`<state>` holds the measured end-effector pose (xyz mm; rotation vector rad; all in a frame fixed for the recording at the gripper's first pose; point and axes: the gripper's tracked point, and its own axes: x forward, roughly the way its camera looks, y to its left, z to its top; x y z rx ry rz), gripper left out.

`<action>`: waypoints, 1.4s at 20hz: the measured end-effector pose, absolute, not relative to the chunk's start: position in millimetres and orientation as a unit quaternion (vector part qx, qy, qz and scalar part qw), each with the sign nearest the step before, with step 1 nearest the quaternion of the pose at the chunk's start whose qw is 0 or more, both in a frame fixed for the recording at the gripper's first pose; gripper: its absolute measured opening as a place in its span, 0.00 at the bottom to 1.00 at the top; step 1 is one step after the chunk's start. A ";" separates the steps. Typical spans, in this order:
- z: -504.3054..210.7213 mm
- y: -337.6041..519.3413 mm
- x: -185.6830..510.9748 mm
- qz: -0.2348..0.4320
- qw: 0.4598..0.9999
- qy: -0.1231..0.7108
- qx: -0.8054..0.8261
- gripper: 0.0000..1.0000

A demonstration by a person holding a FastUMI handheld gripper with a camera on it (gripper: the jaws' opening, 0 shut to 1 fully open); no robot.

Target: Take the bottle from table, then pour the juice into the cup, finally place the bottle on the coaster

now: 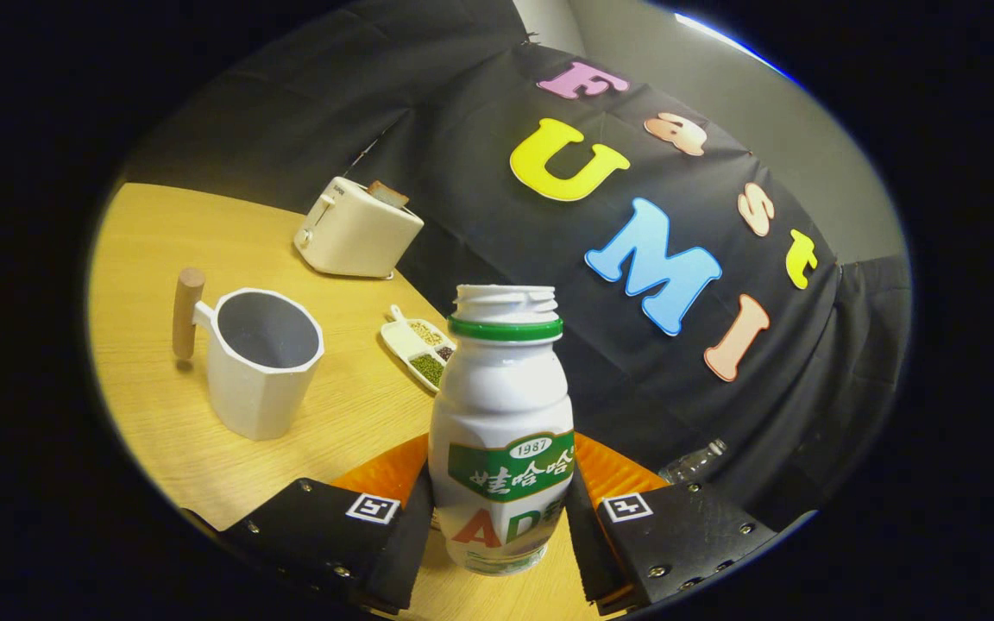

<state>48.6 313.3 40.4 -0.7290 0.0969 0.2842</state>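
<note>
Gripper [501, 517] clamped on uncapped white bottle [501, 431], upright between its fingers | orange coaster [609, 470] just behind (partly hidden) | cup [260, 371] ahead-left on wooden surface [160, 259] | toaster [357, 231] beyond

I have the bottle [501, 448] upright between the fingers of the gripper [497, 522], both pressing its lower sides; its cap is off, the threaded white neck open above a green ring. Behind it an orange coaster [613, 470] shows on either side. Ahead to the left on the wooden table [160, 431] stands the empty white cup [260, 362], its wooden handle turned away from the bottle. Beyond the cup: a divided dish [419, 345] of beans and a cream toaster [355, 231] holding a slice of bread.
</note>
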 end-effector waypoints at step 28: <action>47.7 341.8 54.7 0.143 0.790 0.012 -0.597 0.71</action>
